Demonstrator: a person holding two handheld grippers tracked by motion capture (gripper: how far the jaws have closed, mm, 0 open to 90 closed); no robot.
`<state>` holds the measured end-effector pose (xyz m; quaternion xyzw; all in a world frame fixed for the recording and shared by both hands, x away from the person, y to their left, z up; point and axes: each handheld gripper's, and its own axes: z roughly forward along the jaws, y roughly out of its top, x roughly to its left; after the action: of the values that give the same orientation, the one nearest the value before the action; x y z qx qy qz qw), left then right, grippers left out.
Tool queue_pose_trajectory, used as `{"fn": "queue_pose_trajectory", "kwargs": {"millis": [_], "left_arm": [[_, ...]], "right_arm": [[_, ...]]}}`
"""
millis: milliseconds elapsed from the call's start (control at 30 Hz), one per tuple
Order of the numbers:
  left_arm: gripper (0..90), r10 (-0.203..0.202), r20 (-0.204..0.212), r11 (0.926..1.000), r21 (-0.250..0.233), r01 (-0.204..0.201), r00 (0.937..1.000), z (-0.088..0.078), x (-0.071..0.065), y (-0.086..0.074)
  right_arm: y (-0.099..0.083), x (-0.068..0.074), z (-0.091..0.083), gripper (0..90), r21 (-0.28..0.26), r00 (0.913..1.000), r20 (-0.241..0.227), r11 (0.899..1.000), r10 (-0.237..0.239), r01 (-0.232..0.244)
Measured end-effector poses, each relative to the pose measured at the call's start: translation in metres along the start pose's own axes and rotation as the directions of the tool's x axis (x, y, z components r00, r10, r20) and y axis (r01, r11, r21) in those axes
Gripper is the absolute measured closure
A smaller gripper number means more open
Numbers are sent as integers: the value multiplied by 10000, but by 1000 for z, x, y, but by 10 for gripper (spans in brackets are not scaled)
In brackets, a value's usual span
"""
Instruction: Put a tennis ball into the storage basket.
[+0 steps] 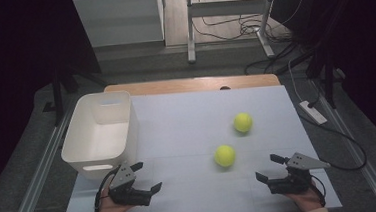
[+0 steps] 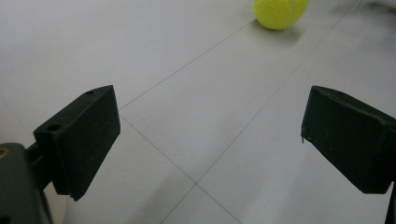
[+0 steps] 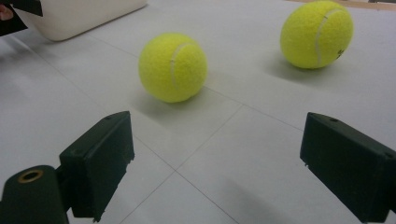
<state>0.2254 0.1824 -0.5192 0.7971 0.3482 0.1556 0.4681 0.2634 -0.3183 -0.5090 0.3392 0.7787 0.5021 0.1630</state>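
Two yellow tennis balls lie on the white table surface [image 1: 186, 116]: the near ball [image 1: 225, 155] [image 3: 173, 66] and the far ball [image 1: 243, 122] [image 3: 316, 34]. A white bin [image 1: 99, 132] stands at the left, its inside bare as far as I can see. My left gripper [image 1: 146, 177] [image 2: 208, 140] rests open near the front edge, just right of the bin's near end. One ball [image 2: 280, 11] shows far ahead of it. My right gripper [image 1: 270, 167] [image 3: 217, 163] stands open at the front right, with the near ball a short way ahead of its jaws. Nothing sits between either pair of jaws.
A wooden tabletop strip [image 1: 189, 84] shows behind the white surface. A power strip [image 1: 312, 111] and cables lie on the floor to the right. Metal desk legs [image 1: 190, 30] stand farther back. The bin's corner [image 3: 79, 16] shows at the upper left of the right gripper view.
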Motion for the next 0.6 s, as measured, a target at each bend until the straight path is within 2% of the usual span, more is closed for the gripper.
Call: {"fn": "queue_pose_trajectory", "kwargs": {"millis": [333, 600], "left_arm": [[54, -148, 32, 9999, 67, 148, 9999, 1, -1, -3], [54, -153, -12, 9999, -25, 153, 9999, 0, -4, 1]], "right_arm": [[2, -2, 6, 100, 27, 10000, -73, 10000, -20, 20], [2, -3, 6, 101, -51, 10000, -90, 10000, 24, -24]]}}
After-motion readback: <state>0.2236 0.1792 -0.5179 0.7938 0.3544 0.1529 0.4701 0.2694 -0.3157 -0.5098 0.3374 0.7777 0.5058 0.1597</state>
